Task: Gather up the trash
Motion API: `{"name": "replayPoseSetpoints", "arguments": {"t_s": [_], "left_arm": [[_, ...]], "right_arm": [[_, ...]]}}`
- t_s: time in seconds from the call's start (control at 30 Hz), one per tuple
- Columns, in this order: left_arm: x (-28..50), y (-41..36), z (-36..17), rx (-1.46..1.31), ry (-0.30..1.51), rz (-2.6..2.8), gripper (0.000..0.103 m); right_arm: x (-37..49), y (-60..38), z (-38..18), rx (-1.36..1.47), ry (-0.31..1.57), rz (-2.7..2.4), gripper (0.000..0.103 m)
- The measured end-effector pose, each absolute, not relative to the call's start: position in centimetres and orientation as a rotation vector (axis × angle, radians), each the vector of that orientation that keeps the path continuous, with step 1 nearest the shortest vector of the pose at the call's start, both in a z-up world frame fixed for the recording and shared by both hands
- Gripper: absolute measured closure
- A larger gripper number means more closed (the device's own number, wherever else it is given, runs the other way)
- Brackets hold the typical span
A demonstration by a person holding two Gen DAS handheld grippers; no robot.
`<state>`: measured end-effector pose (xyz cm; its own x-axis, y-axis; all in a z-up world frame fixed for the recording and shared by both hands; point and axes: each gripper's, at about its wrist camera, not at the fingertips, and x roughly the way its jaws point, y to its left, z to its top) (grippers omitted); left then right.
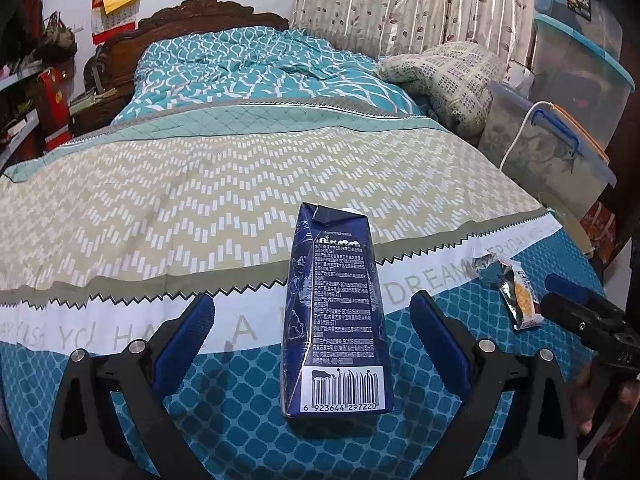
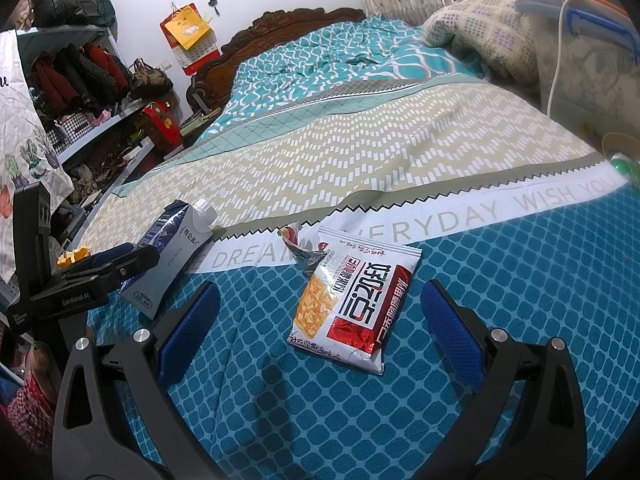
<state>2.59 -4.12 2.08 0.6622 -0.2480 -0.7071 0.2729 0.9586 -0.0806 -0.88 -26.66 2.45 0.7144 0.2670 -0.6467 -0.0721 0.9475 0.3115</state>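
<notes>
On the bedspread [image 1: 120, 216], a dark blue milk carton [image 1: 334, 316] lies on its side between the wide-open jaws of the left gripper [image 1: 312, 332], touched by neither finger, barcode end nearest the camera. To its right, well apart, lies a snack packet [image 2: 354, 300] printed red and white, face up on the teal patterned part, between the spread, empty jaws of the right gripper [image 2: 320, 320]. A crumpled foil wrapper [image 2: 300, 250] touches the packet's far end. Orange peel [image 2: 72, 258] lies beyond the carton. 2 lidded storage boxes [image 1: 560, 148] stand beside the bed.
</notes>
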Motion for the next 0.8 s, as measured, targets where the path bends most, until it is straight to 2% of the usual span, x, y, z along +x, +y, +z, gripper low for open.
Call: {"name": "replayPoseSetpoints", "arguments": {"t_s": [0.8], "left_arm": [[2.48,-4.37,2.1,0.05,0.791,-0.306,0.009]], "right_arm": [[-0.91,-26.74,2.41,0.275,0.754,0.19,0.004]]}}
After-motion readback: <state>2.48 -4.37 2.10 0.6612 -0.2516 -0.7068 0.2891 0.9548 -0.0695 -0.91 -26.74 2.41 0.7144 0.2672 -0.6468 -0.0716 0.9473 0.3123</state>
